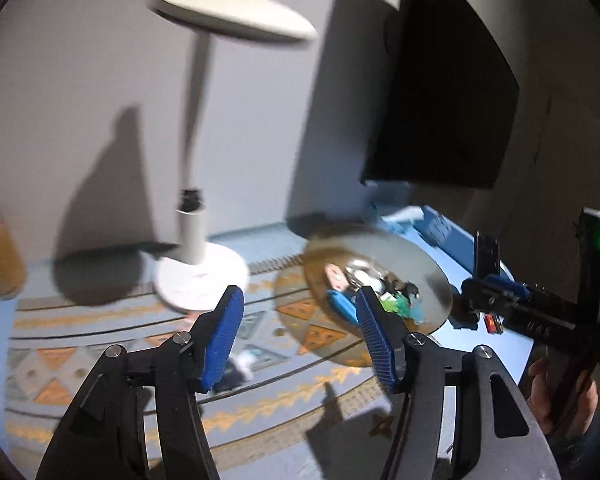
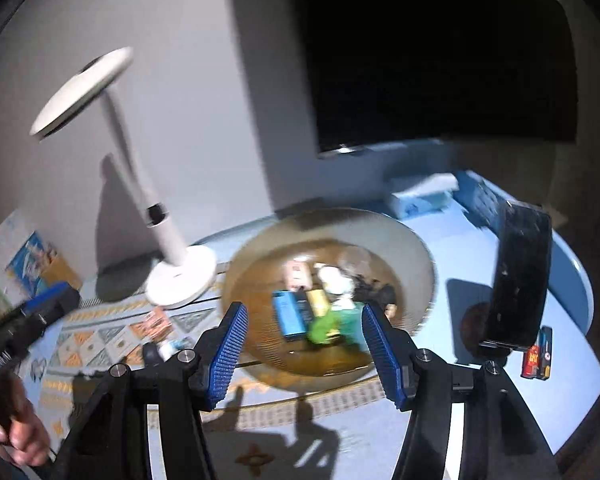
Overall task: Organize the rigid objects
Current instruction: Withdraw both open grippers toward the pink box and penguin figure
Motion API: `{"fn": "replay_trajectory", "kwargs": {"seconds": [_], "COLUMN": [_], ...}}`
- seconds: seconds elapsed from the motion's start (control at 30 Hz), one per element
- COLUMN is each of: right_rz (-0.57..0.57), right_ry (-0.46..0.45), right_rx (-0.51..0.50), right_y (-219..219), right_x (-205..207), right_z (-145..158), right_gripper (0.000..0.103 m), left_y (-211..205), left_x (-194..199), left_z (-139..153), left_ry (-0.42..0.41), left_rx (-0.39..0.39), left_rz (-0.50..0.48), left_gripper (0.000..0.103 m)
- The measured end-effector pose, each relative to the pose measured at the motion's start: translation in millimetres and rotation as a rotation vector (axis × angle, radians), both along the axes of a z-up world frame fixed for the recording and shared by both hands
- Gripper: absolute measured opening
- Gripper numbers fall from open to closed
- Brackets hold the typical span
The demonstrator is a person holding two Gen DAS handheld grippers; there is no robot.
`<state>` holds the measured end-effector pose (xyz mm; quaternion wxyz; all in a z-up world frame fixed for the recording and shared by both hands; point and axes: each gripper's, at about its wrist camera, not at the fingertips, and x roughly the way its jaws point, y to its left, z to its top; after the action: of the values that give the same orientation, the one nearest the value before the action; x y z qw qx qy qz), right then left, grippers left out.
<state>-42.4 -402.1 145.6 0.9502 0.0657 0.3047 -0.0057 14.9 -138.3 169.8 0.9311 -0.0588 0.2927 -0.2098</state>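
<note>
A white round-based desk lamp [image 2: 180, 276] stands left on the counter [image 2: 451, 256]. Beside it, the shallow brown round bowl [image 2: 399, 240] holds small colourful blocks [image 2: 290, 314]. Both left tongs [image 1: 300, 336] and right tongs [image 2: 303, 354] hover spread, gripping nothing.

1 white round-headed desk lamp [image 2: 112, 184] | 1 wide brown glass bowl [image 2: 379, 228] | 1 blue rectangular box in bowl [image 2: 290, 314] | 1 yellow box beside it [image 2: 317, 300] | 1 light-blue tissue box [image 2: 419, 196] | 1 dark flat screen [image 2: 439, 52] | 1 upright black phone [image 2: 519, 276] | other bowl items blurred, uncounted
</note>
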Motion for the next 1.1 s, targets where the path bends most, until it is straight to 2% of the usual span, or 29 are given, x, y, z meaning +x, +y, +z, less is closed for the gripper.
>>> {"fn": "replay_trajectory", "kwargs": {"seconds": [0.17,0.27,0.37,0.53,0.63,0.7,0.8,0.9,1.0,1.03,1.1], "right_rz": [0.07,0.098,0.114,0.131,0.12,0.112,0.119,0.13,0.132,0.129,0.131], "right_ry": [-0.003,-0.002,0.002,0.021,0.025,0.038,0.093,0.135,0.156,0.165,0.155], "right_rx": [-0.043,-0.064,-0.084,-0.093,-0.092,-0.085,-0.079,-0.05,-0.053,-0.062,-0.074], "right_y": [47,69,82,95,97,97,97,96,96,97,98], "right_x": [-12,-21,-26,-28,-27,-24,-16,-11,-7,-5,-7], "right_z": [5,3,-2,-18,-39,-65,-106,-132,-146,-148,-148], "right_gripper": [0.059,0.06,0.06,0.061,0.067,0.084,0.085,0.085,0.085,0.085,0.085], "left_y": [44,61,75,81,84,82,82,86,90,91,89], "left_x": [-27,-36,-43,-41,-40,-39,-35,-31,-32,-32,-31], "left_z": [5,-3,-19,-69,-104,-125,-155,-173,-169,-170,-172], "left_ry": [-0.031,-0.013,0.025,0.105,0.156,0.193,0.249,0.297,0.27,0.27,0.281], "left_rx": [0.004,-0.008,-0.005,0.063,0.117,0.147,0.155,0.144,0.121,0.122,0.137], "left_rz": [0.092,0.122,0.156,0.231,0.257,0.261,0.256,0.27,0.283,0.291,0.287], "left_gripper": [0.056,0.056,0.056,0.056,0.056,0.056,0.056,0.056,0.06,0.063,0.063]}}
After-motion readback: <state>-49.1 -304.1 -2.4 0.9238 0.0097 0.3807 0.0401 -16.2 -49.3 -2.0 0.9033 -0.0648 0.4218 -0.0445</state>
